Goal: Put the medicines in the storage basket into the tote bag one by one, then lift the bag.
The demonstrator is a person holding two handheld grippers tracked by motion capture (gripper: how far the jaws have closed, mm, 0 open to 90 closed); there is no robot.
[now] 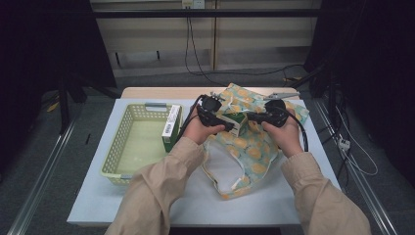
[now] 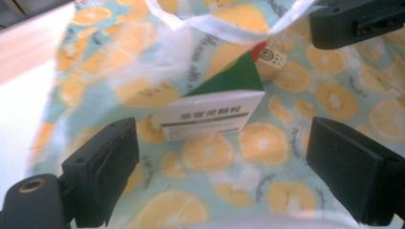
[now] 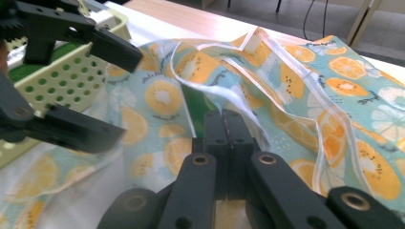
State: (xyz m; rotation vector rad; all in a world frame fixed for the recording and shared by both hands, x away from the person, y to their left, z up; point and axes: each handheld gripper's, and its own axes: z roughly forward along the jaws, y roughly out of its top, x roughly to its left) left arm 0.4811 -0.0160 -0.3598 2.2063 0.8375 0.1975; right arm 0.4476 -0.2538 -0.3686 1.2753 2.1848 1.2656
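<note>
- The fruit-print bag (image 1: 254, 147) lies at the centre of the high view on the white bench (image 1: 98, 196), its mouth lifted.
- A green-and-white carton (image 2: 215, 107) sits at the bag's opening, centre of the left gripper view.
- The left hand-held gripper (image 2: 219, 176) has its jaws wide apart before the carton.
- The right hand-held gripper (image 3: 223, 125) is pinched together on the bag's edge.
- The yellow basket (image 1: 122, 147), left of centre, holds a box (image 1: 171, 126) leaning against its right wall.

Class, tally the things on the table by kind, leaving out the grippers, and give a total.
Boxes: 2, one standing in the basket, one on the bag
Baskets: 1
Bags: 1, fruit-print
Total: 4
</note>
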